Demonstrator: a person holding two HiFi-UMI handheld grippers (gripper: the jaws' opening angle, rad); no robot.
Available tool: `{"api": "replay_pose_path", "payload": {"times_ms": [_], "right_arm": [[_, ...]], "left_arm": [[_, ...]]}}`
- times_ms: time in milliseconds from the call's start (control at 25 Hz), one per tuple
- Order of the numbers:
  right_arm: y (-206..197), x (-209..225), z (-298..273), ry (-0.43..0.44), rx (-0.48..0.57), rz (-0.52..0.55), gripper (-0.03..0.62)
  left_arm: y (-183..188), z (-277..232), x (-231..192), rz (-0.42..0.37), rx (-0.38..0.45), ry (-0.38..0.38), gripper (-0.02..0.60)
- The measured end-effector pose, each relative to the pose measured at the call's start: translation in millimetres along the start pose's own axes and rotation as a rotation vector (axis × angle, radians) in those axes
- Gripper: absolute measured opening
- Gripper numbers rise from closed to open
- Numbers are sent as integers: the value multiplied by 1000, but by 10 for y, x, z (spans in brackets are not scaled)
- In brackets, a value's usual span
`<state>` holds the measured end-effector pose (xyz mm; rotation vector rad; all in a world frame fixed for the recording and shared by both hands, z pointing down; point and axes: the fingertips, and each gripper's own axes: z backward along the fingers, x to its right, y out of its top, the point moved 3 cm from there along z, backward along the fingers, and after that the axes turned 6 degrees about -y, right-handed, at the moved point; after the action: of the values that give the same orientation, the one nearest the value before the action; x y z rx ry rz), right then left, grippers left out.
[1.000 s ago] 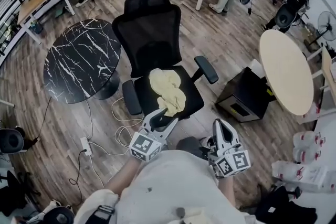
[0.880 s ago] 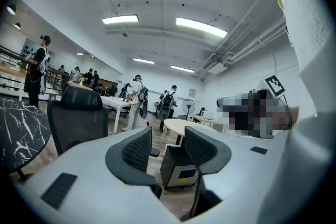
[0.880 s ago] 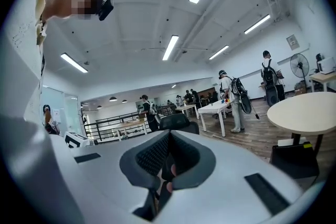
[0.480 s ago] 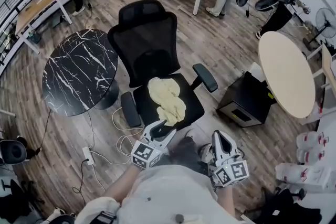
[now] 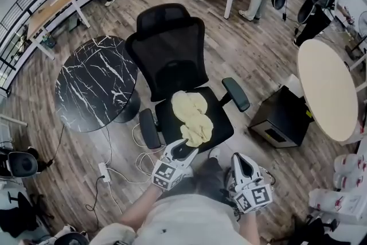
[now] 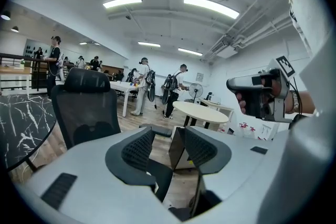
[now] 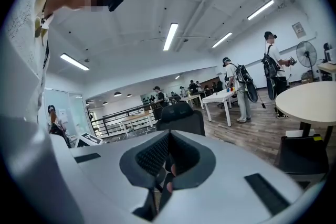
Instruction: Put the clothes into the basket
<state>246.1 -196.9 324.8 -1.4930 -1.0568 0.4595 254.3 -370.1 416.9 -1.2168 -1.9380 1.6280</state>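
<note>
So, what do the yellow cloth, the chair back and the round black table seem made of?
Yellow cloth: soft matte fabric, perhaps fleece; it lies in rumpled folds.
Chair back: probably black mesh; the left gripper view shows the room faintly through it.
Round table: black marble or an imitation, with white veins and a slight sheen.

Wood plank floor (image 5: 246,49); black marble round table (image 5: 94,86); beige round table (image 5: 327,89); ceiling strip lights (image 6: 210,6).

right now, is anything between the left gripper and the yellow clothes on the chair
Nothing visible. The left gripper, open and empty, sits just in front of the yellow clothes on the chair seat.
</note>
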Motion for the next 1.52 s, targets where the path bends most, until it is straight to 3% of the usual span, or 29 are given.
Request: {"api": "replay_pose_path", "payload": {"times_ms": [400,720,1040,1520], "right_arm": [[-2,140,-581,137,-70,-11,8],[-37,458,-910,203,-145,-16,8],[-211,956,-1233,189,-216,-69,8],[-442,1433,-1516,173,-264,-109,8]], "left_arm": [[-320,-578,-338,50,-101,56,204],[-642,-1117,-752,98,-173,148,206],[-1133,-1557,-1275,198,-248,253,209],[-1902,-2068,-1613,258,-397,299,213]]}}
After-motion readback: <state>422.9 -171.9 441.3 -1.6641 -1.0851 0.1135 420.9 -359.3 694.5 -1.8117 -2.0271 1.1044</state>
